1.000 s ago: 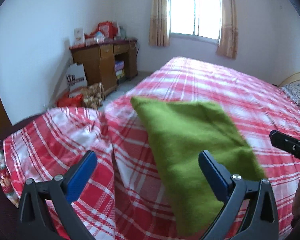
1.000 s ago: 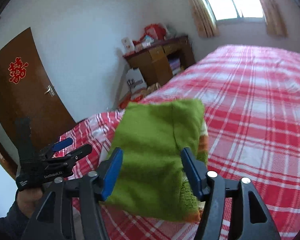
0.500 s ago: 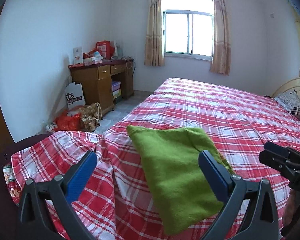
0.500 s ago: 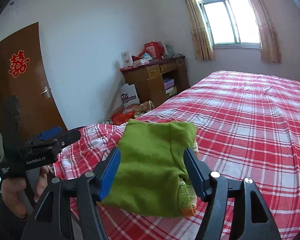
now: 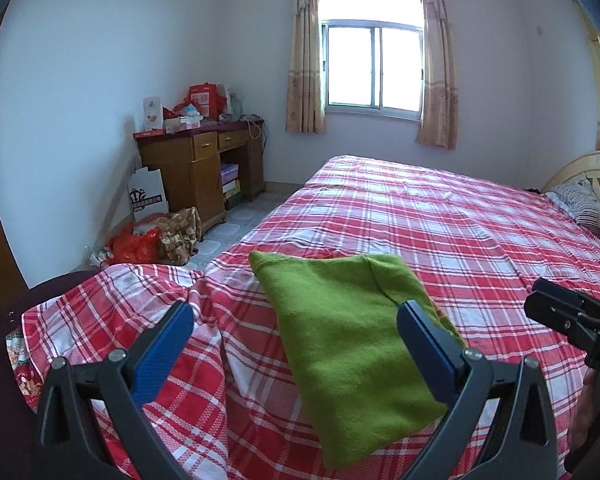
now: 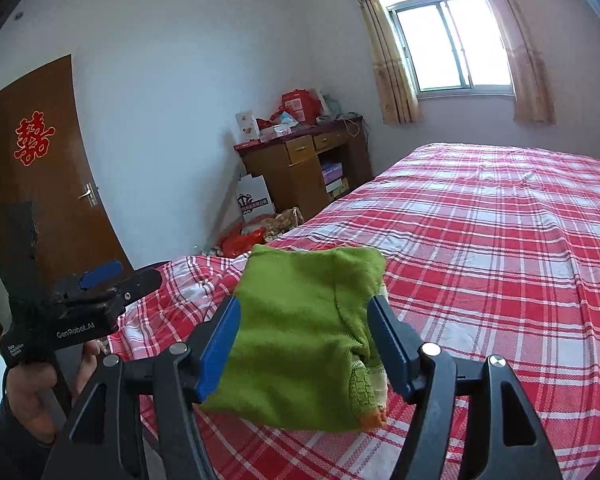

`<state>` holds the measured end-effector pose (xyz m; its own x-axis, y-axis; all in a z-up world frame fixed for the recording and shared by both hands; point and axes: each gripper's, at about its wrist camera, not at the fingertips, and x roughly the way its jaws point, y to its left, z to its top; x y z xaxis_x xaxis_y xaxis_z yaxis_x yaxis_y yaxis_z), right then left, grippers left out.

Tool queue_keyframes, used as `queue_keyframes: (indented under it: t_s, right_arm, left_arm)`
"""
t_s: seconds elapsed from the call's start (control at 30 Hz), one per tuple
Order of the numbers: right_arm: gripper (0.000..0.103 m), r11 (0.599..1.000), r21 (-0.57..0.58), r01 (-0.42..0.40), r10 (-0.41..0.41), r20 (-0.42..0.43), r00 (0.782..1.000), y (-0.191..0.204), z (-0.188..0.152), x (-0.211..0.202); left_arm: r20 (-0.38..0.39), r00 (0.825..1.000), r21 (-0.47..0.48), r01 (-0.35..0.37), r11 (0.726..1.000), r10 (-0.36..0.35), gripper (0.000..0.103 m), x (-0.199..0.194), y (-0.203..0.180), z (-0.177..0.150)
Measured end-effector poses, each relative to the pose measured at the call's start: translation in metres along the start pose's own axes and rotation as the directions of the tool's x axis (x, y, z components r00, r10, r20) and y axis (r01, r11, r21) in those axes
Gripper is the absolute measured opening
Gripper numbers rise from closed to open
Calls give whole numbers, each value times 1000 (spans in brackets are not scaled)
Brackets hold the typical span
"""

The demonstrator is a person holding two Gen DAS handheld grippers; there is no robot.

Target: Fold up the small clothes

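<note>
Sweater sits folded near the foot corner of the bed, flat on the red plaid sheet. We see the left gripper with jaws wide, holding nothing. Right gripper is also spread wide and empty; the sweater shows between its fingers, no contact.

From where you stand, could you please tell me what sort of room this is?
Most likely a home bedroom: a large bed under a red plaid sheet, a wooden desk against the wall, and a curtained window.
</note>
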<state>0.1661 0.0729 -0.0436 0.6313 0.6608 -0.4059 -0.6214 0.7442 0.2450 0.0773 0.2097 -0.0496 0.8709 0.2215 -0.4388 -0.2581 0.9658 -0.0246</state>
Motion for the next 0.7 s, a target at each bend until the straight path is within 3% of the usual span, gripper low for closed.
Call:
queue_keyframes:
  t_s: [0.7]
  right_arm:
    - [67,1000,15,12,-12,21,1000,-5,-2,-4]
  left_arm:
    - [-5,1000,10,1,1000,-1,103,1,-3,-4]
